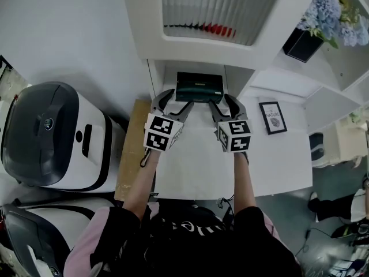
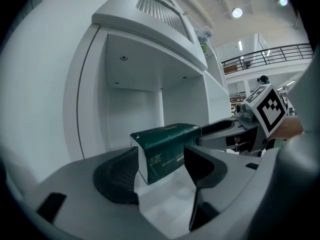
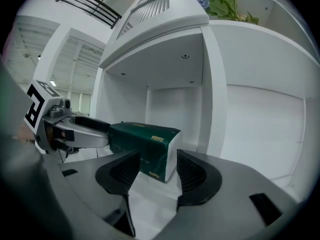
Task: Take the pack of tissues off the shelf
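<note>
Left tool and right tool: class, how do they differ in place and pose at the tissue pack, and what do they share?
The left tool is at the pack's left end; the right tool is at its right end. In the head view the left tool slants in toward the right, the right tool toward the left. Shared: both stand open, each with a pack corner between its jaws.

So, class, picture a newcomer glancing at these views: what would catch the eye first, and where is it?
The dark green pack of tissues stands out against the white shelf niche it sits in, straight ahead of the person. The left gripper and right gripper flank its two ends, jaws open, not pressing it. Blue flowers in a black pot sit at the upper right.
</note>
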Available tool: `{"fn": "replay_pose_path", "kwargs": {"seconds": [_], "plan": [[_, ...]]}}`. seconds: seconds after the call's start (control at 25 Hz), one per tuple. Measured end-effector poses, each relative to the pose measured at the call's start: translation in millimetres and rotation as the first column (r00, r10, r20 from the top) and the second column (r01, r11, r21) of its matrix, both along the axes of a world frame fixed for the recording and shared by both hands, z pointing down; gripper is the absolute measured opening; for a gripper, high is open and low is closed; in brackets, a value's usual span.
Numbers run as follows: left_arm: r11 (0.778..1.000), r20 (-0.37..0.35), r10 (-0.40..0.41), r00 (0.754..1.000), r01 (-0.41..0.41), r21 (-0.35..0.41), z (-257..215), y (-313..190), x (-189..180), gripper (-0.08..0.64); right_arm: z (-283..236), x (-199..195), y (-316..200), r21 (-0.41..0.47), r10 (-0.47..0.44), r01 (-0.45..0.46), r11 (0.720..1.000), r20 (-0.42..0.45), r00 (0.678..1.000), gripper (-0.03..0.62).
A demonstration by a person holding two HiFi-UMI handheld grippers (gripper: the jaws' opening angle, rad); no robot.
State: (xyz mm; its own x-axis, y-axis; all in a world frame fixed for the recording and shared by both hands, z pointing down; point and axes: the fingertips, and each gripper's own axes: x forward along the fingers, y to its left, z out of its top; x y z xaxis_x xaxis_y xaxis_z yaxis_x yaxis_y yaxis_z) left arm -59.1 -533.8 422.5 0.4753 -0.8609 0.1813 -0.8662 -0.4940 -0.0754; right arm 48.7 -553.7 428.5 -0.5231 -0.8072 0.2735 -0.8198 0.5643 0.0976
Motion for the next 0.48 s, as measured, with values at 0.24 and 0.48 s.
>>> {"fn": "replay_pose_path", "kwargs": {"seconds": [0.24, 0.48], "plan": [[0.999, -0.021, 0.005, 1.000, -0.006, -0.042, 7, -15, 4, 0.282, 5, -6, -6, -0.009, 0.008, -0.008, 1.000, 0.016, 1.000, 0.225], [0.999, -0.103, -0.016, 0.995, 0.012, -0.041, 4, -21, 4, 0.282, 4, -6, -10, -0.007, 0.037, -0.037, 0.999, 0.038, 0.999, 0.225]]}}
